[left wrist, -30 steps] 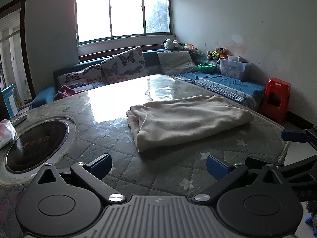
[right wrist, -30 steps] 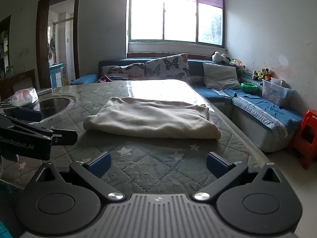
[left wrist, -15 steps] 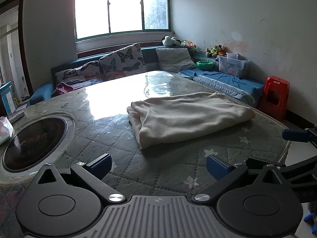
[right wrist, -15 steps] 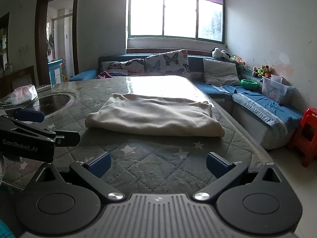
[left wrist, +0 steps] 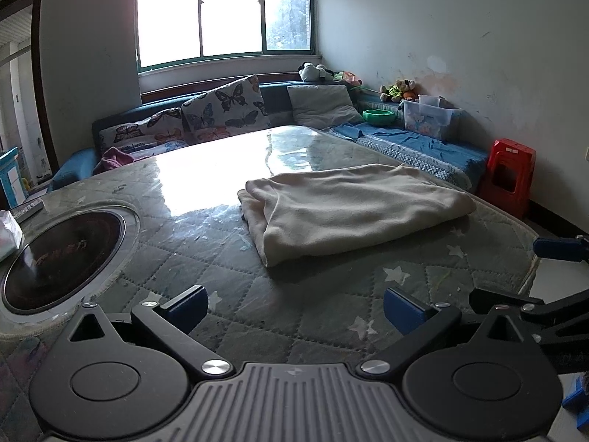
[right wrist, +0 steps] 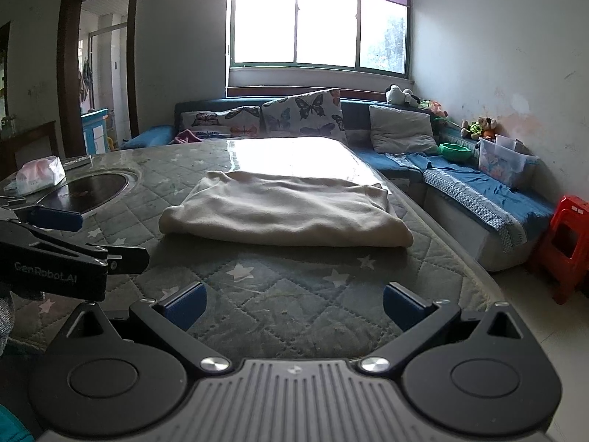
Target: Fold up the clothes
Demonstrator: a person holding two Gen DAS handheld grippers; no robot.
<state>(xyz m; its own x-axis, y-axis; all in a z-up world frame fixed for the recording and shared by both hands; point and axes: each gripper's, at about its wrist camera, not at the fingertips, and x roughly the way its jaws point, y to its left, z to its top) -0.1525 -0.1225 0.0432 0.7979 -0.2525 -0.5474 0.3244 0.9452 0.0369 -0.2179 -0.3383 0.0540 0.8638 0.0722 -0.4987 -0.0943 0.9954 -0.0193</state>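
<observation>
A cream garment (left wrist: 353, 206) lies folded into a flat oblong on the quilted table (left wrist: 228, 287); it also shows in the right wrist view (right wrist: 287, 217). My left gripper (left wrist: 294, 309) is open and empty, held back from the garment's near left corner. My right gripper (right wrist: 292, 305) is open and empty, in front of the garment's long near edge. Each gripper shows at the side of the other's view, the right one (left wrist: 552, 280) and the left one (right wrist: 66, 243).
A round dark cooktop (left wrist: 59, 254) is set into the table at the left, with a tissue pack (right wrist: 38, 175) beside it. A sofa with cushions (right wrist: 302, 118) runs behind and right. A red stool (right wrist: 563, 243) stands by the table's right edge.
Both grippers have drawn slightly back and lifted, so the garment sits a little farther away. The garment has not moved.
</observation>
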